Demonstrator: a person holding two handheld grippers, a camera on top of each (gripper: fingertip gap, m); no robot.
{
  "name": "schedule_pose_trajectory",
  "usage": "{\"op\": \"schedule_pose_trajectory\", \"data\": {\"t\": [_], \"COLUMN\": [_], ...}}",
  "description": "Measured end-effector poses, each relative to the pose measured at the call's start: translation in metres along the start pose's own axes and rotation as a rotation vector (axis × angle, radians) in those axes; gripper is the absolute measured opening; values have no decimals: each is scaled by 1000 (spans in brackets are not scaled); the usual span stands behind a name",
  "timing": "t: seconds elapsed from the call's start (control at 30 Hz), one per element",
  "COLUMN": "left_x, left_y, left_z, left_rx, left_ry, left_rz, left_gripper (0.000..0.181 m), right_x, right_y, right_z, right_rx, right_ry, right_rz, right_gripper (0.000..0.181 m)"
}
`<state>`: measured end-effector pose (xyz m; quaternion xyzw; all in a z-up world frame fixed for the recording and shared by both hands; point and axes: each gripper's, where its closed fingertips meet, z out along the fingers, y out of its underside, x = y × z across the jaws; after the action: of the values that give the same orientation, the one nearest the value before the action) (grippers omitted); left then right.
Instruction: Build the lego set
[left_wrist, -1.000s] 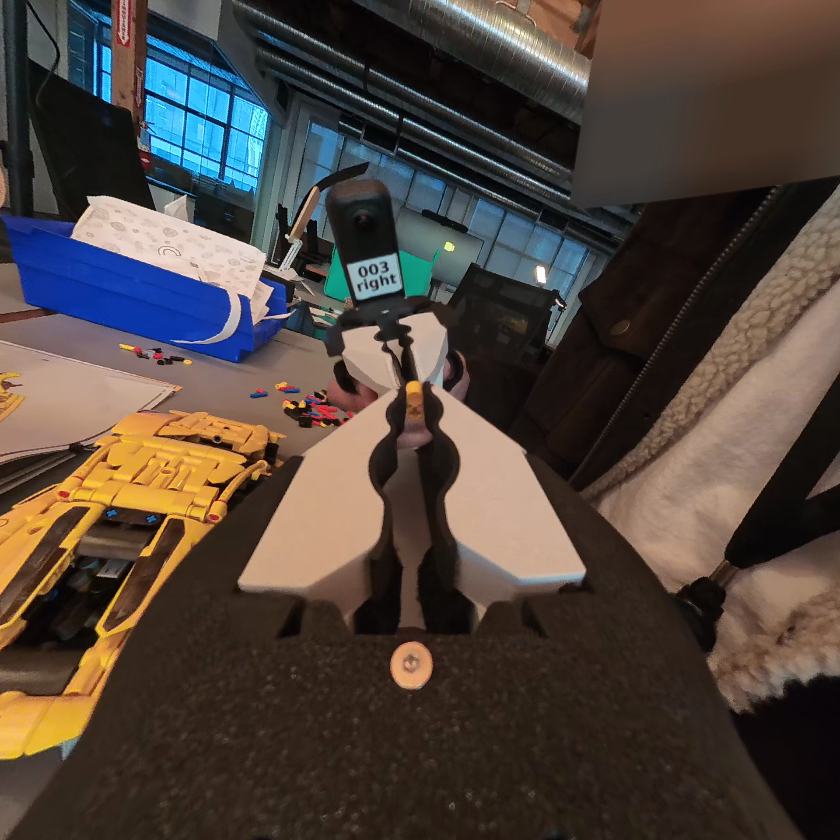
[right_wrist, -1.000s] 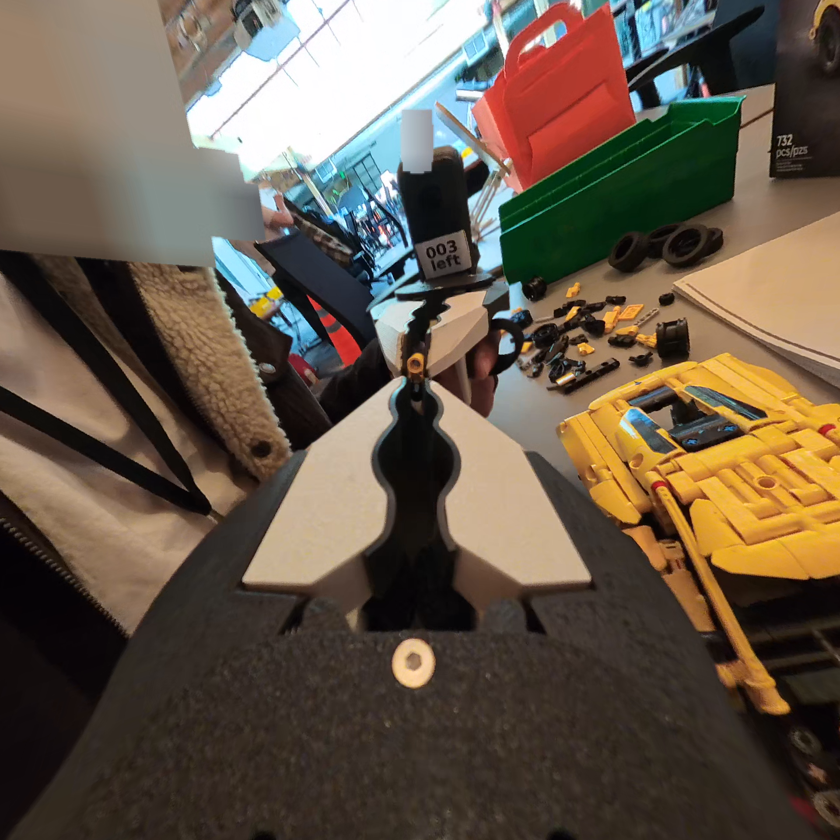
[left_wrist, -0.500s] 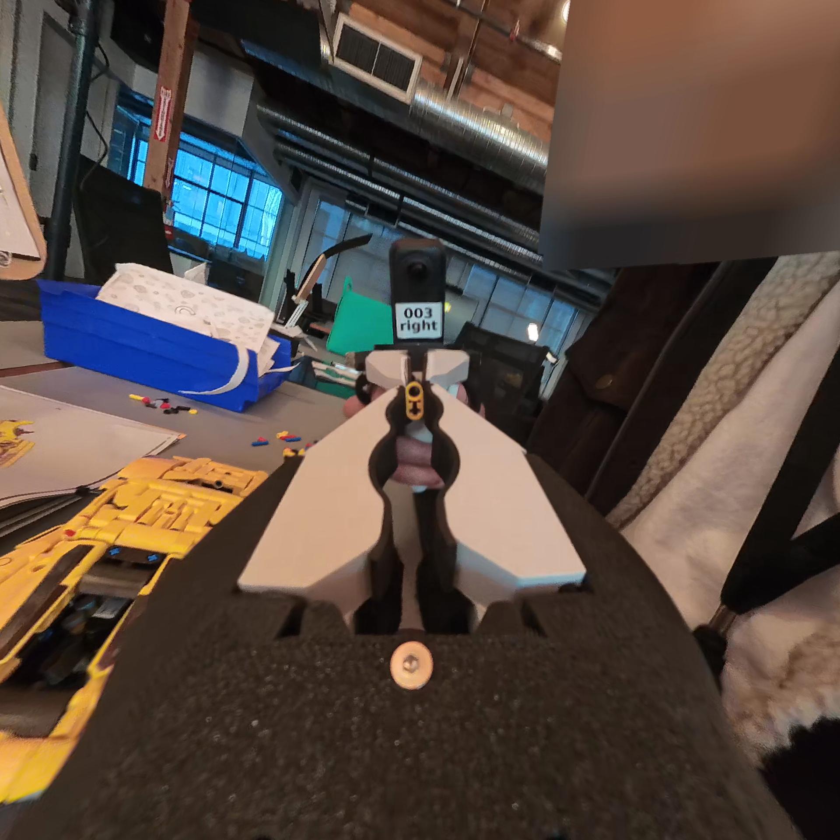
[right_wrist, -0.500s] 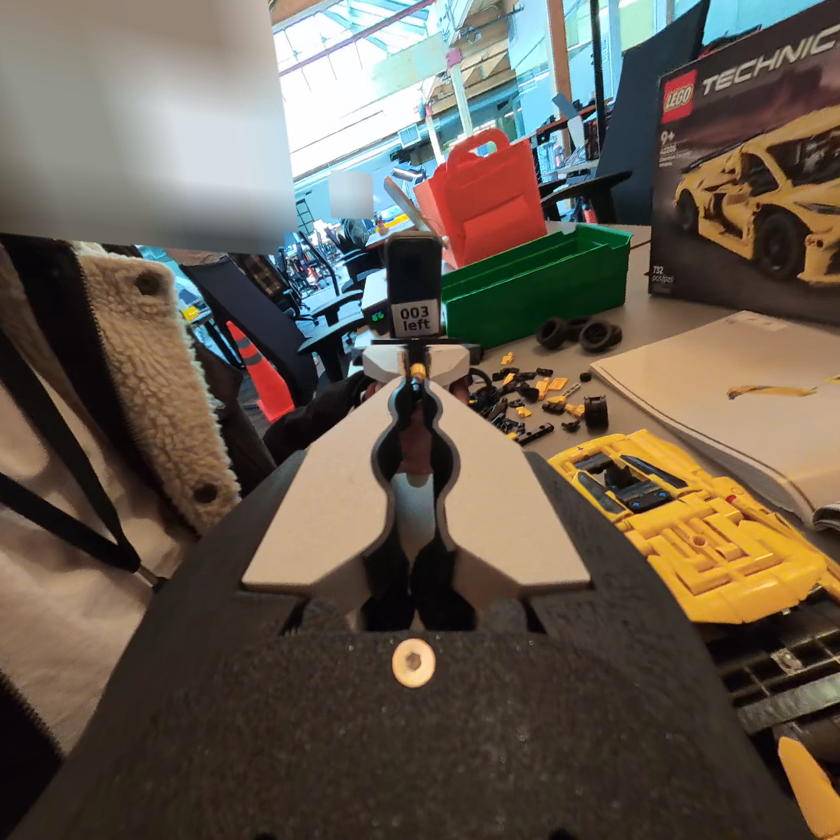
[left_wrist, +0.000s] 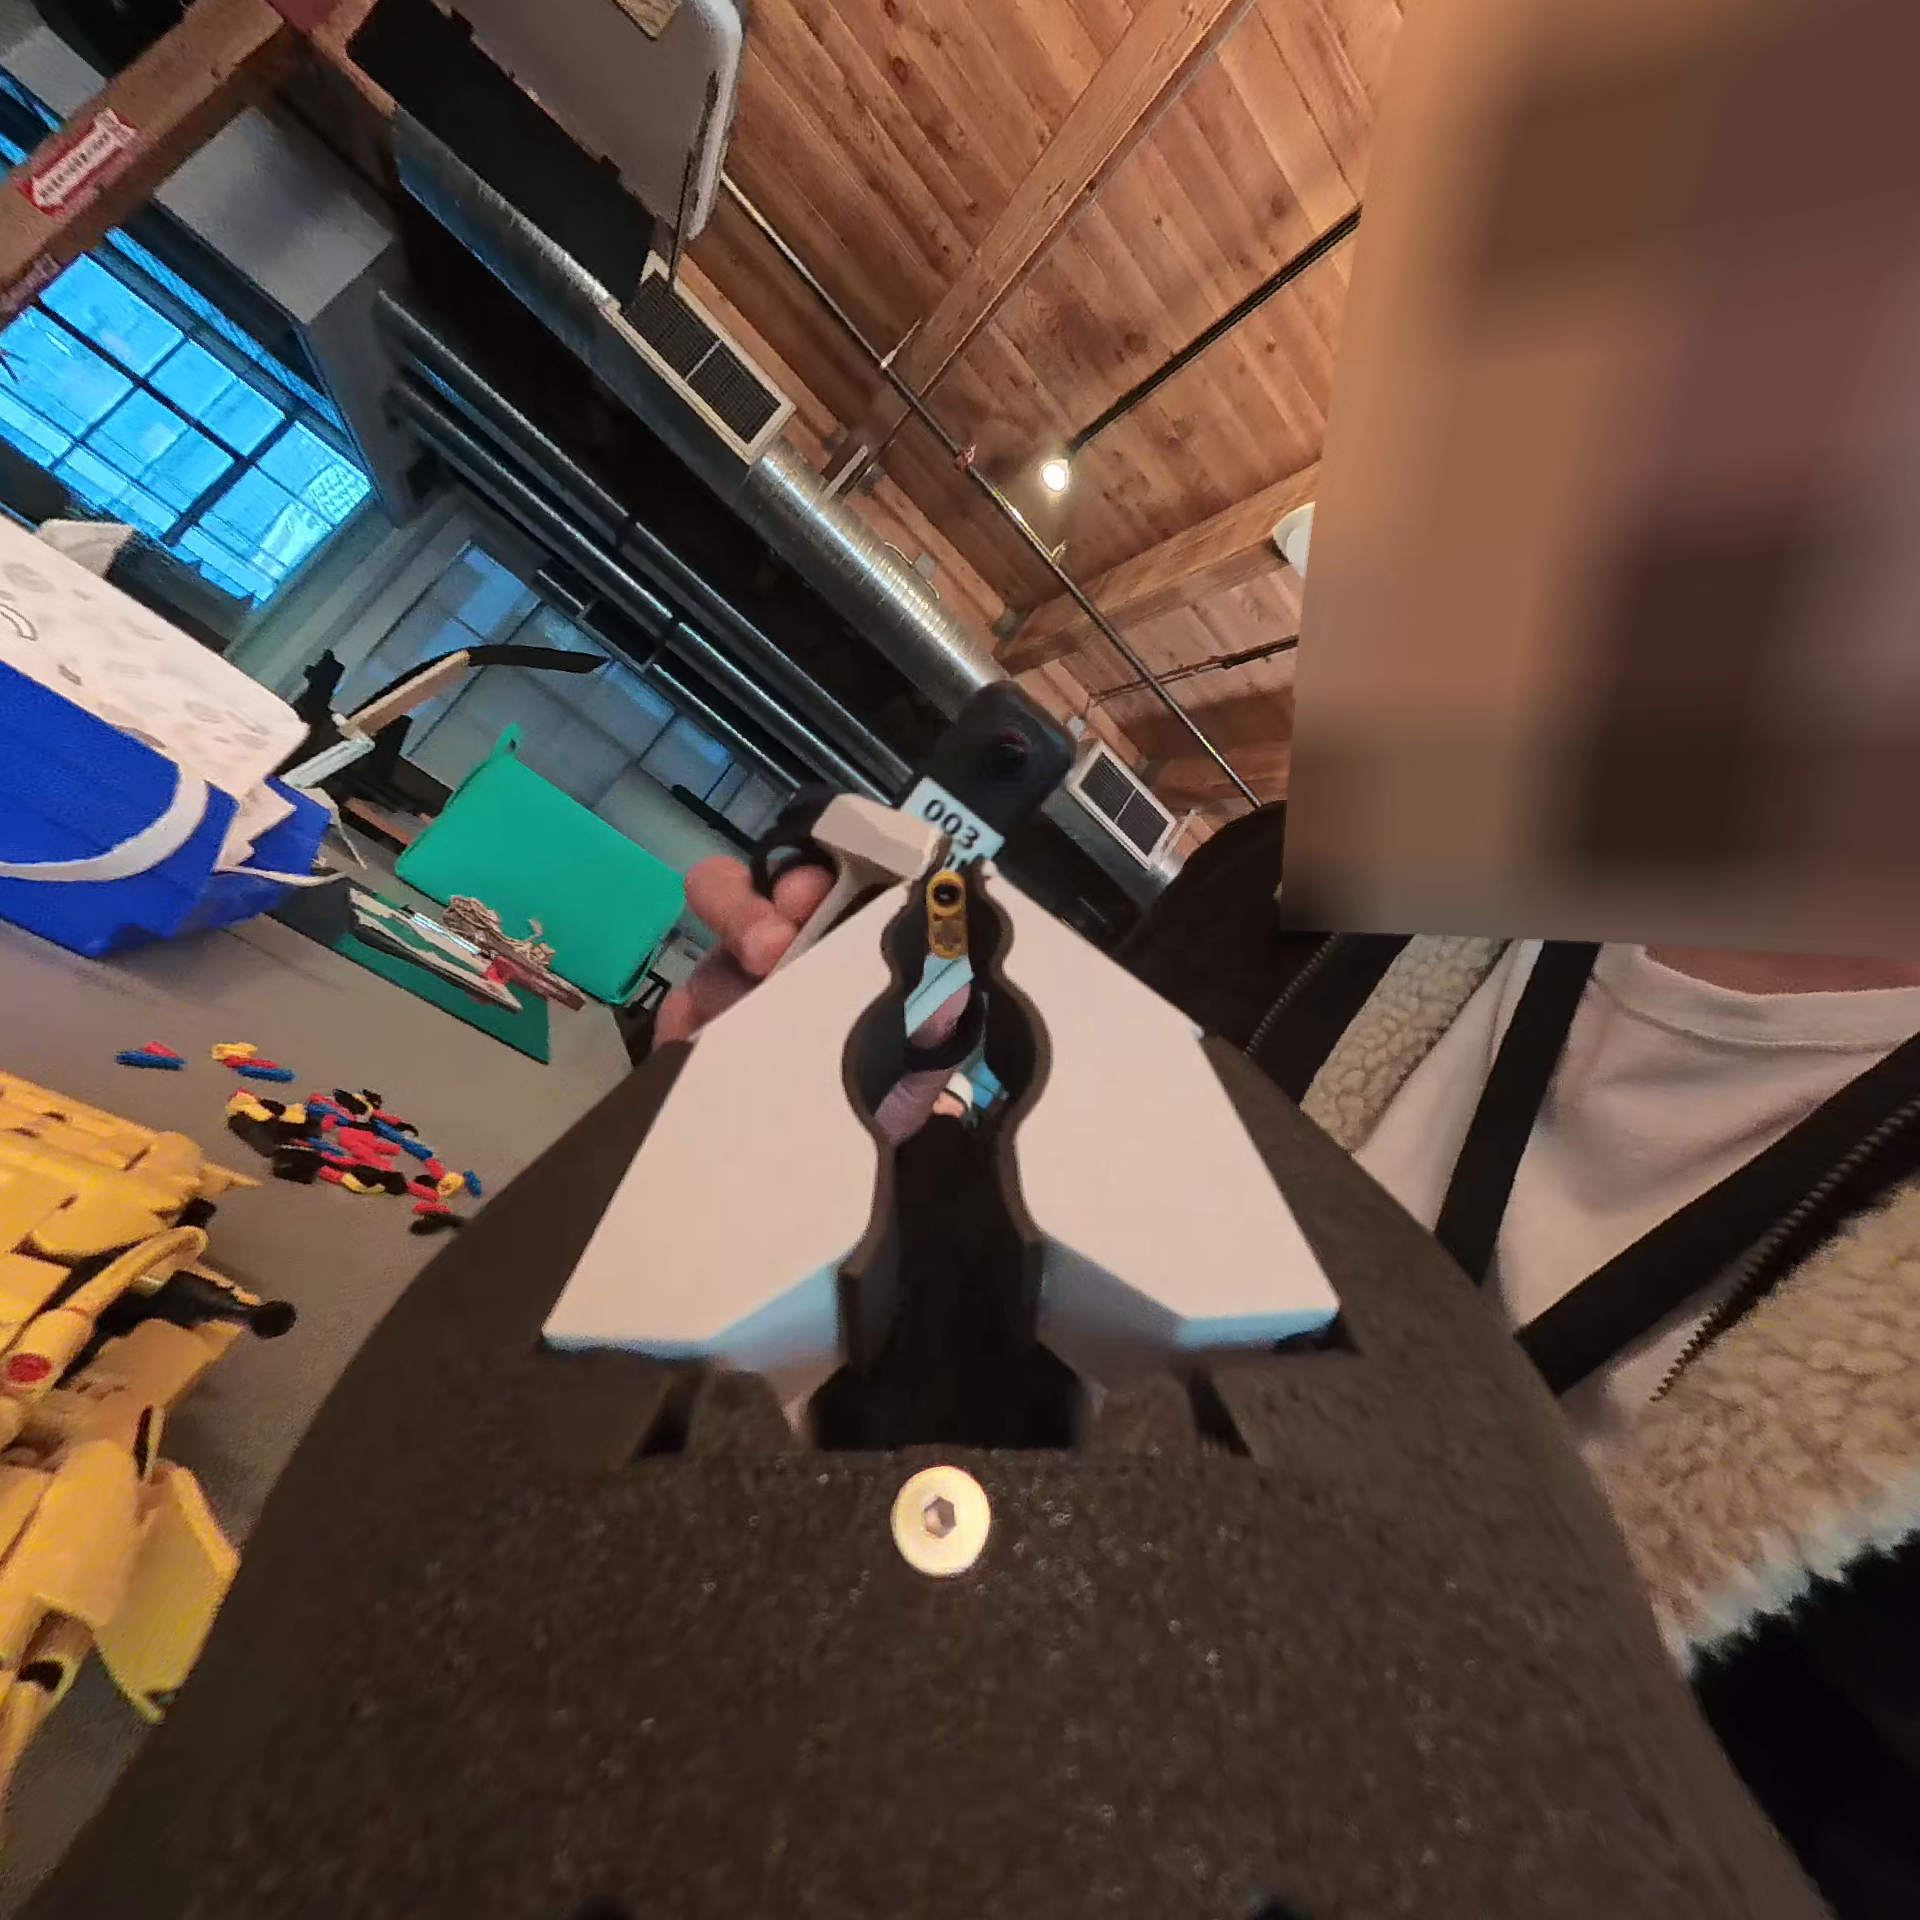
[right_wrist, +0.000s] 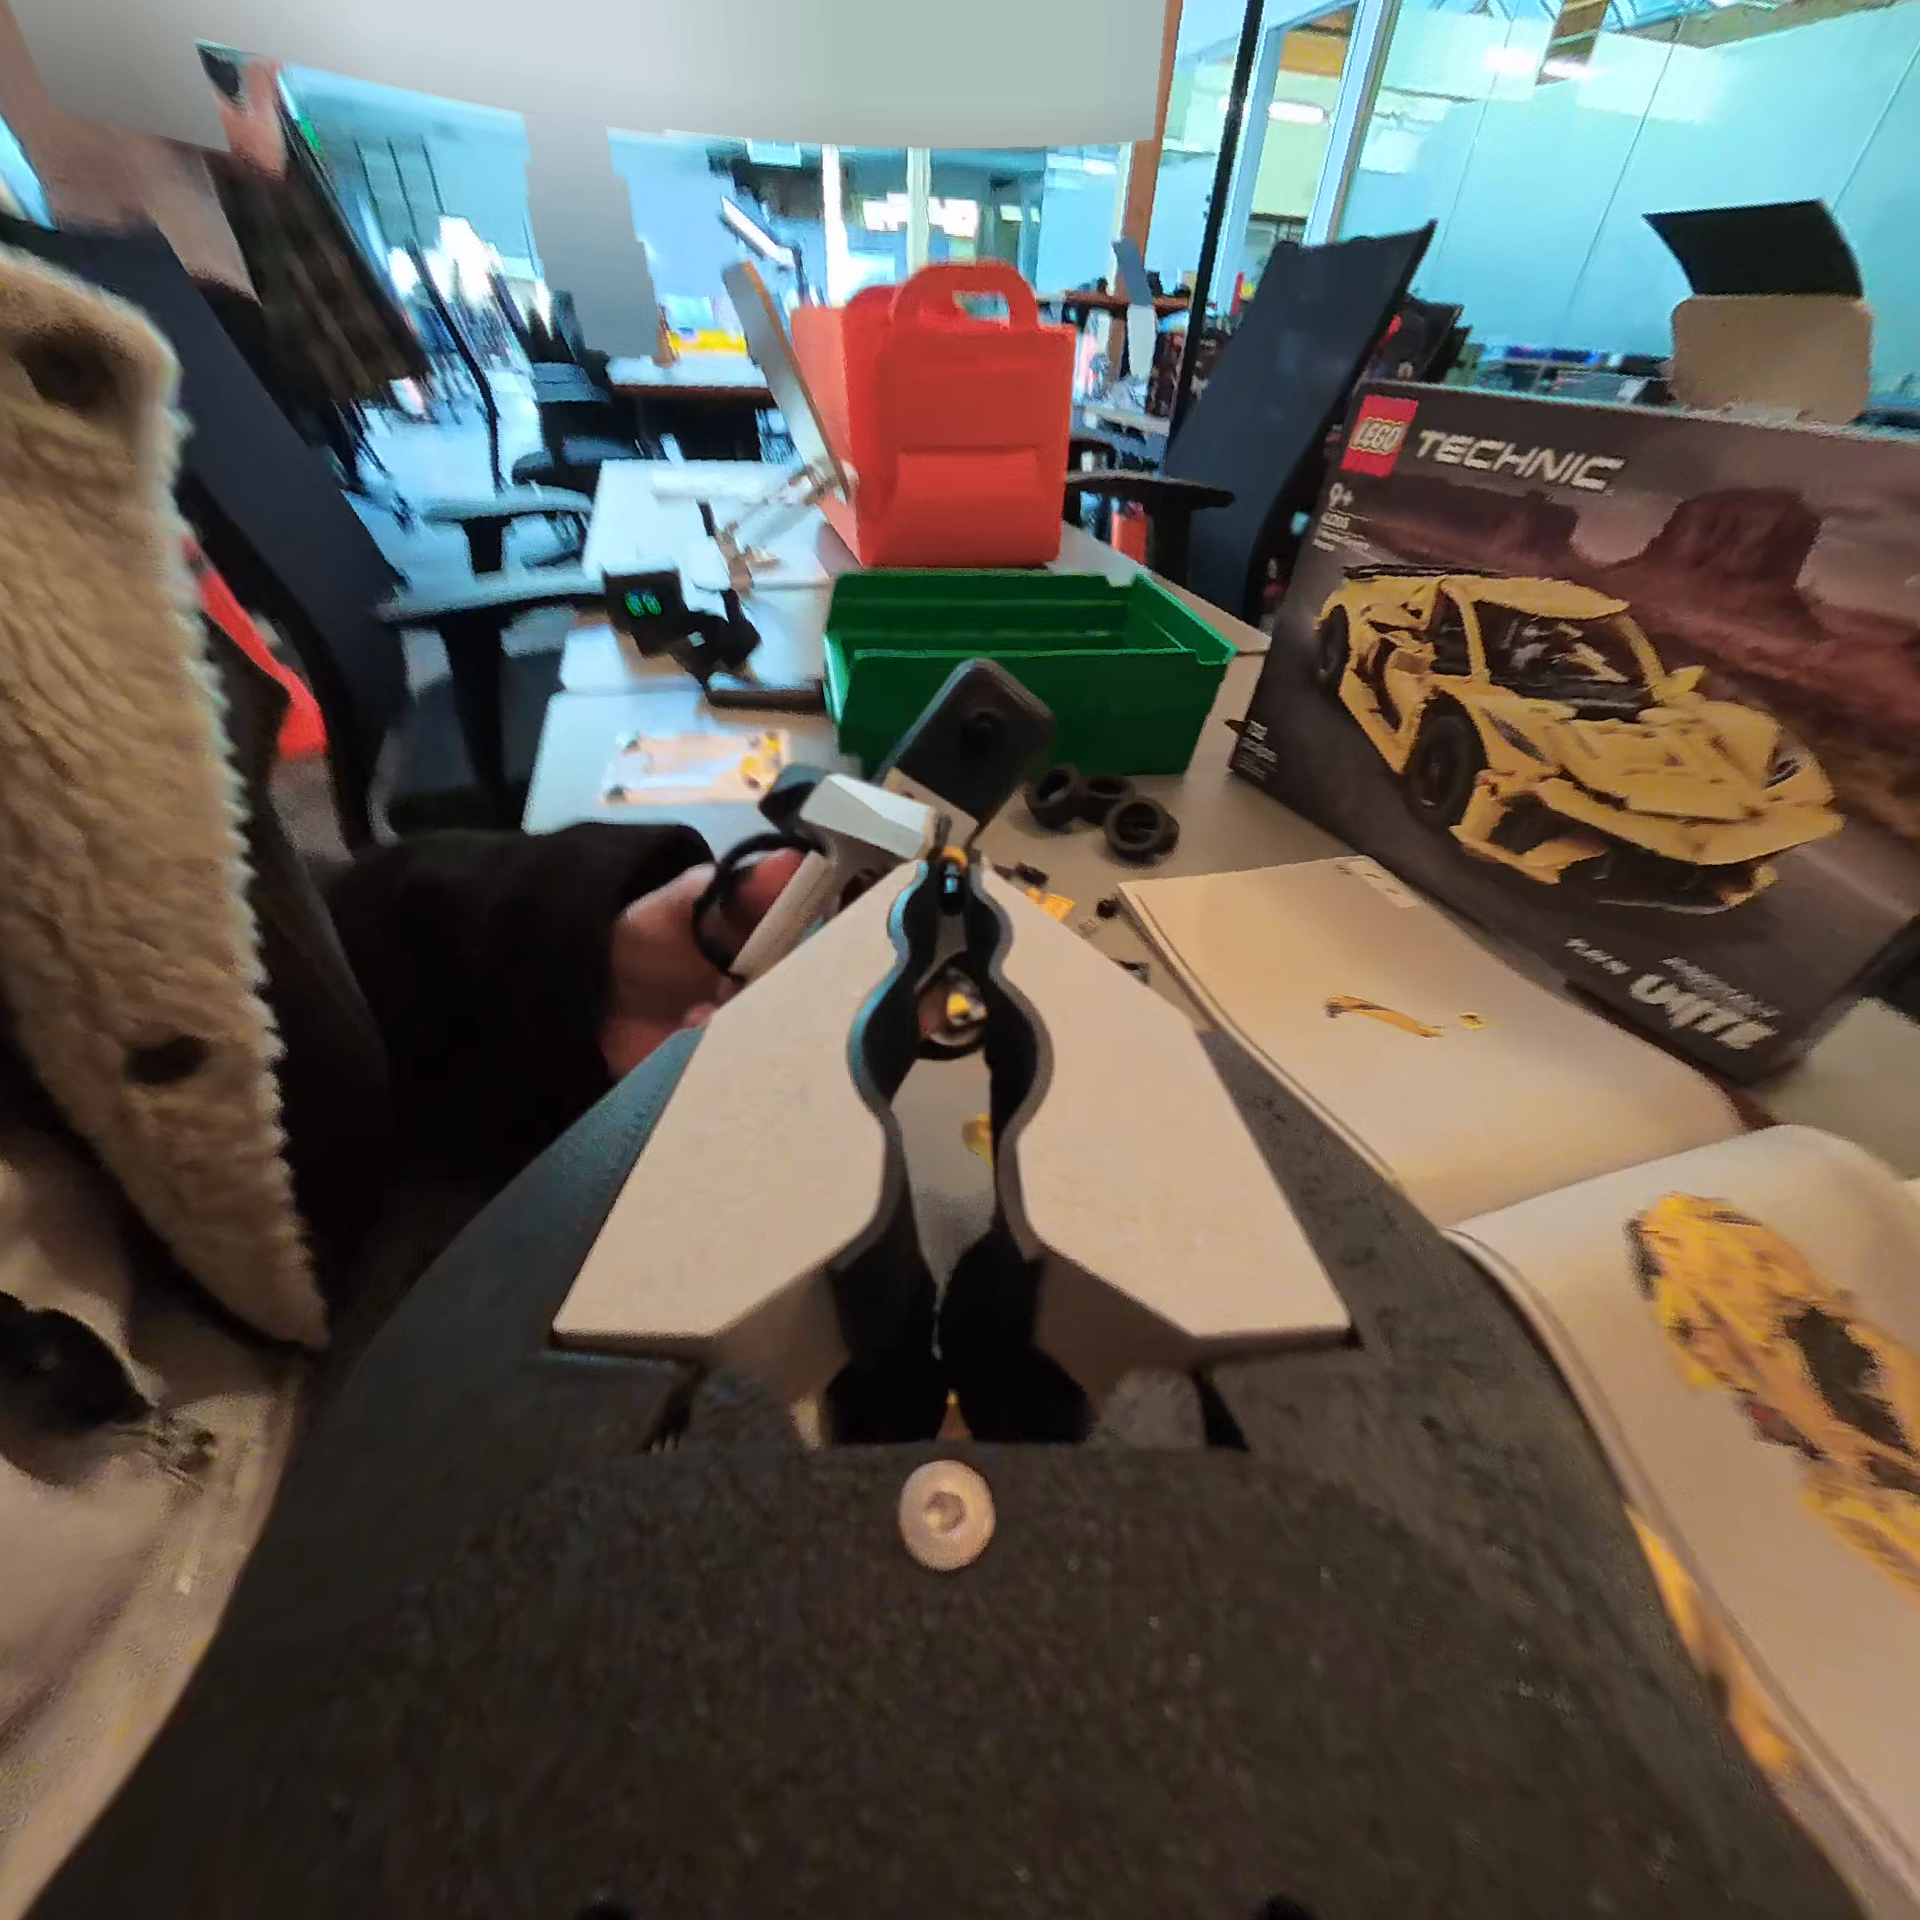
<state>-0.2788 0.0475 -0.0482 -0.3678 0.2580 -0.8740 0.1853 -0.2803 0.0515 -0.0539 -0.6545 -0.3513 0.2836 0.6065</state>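
1. The room is a big open workshop with a timber ceiling, silver ducts and tall windows; office chairs and other desks stand behind.
2. The grey counter carries everything, so parts stay within reach of both tools.
3. The set's box stands upright at the far right, probably as a picture reference.
4. The open instruction booklet lies flat in front of the box, near the work.
5. The half-built yellow car lies on the counter at the lower left of the left wrist view, set aside and well apart from both tools.
6. A green tray and an orange bag sit beyond the loose black tyres; a blue bin sits on the other side.
7. A scatter of small red, blue, black and yellow pieces waits on the counter near the car.
8. The left gripper is raised in the air, its jaws closed to a narrow slit on a small yellow connector piece.
9. The right gripper meets it tip to tip, jaws likewise pinched around the same small yellow-and-black piece. I judge the two tools are joining or passing this part mid-air, held up where it can be seen.
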Motion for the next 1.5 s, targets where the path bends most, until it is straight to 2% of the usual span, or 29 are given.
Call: {"op": "schedule_pose_trajectory", "data": {"t": [0.13,0.3,0.43,0.57,0.77,1.03,1.13,1.23,1.37,1.43,1.5], "left_x": [-2,-6,-13,-30,-43,-74,-77,-72,-79,-77,-79], "left_y": [8,22,31,46,64,89,92,86,90,89,89], "left_z": [-2,-2,-2,-6,-11,-24,-26,-24,-26,-26,-25], "left_rx": [-55,-128,-170,-264,-381,-565,-575,-520,-522,-502,-524], "left_ry": [13,14,-24,-122,-213,-428,-443,-401,-440,-413,-433], "left_rz": [-51,-103,-129,-146,-141,-27,-36,-95,-105,-147,-100], "left_gripper": [7,7,7,8,7,7,7,7,7,7,7], "right_x": [-4,-9,-8,-5,-7,-1,-1,0,3,1,2], "right_y": [8,21,32,53,73,113,116,108,116,113,114], "right_z": [-2,-9,-14,-20,-26,-36,-36,-33,-33,-34,-38], "right_rx": [-115,-216,-292,-424,-447,-629,-670,-644,-689,-632,-604], "right_ry": [15,-46,2,59,46,63,72,101,134,106,68], "right_rz": [-151,-163,-272,-395,-305,-335,-379,-441,-534,-417,-295], "right_gripper": [2,2,2,3,2,3,3,2,2,3,3]}}
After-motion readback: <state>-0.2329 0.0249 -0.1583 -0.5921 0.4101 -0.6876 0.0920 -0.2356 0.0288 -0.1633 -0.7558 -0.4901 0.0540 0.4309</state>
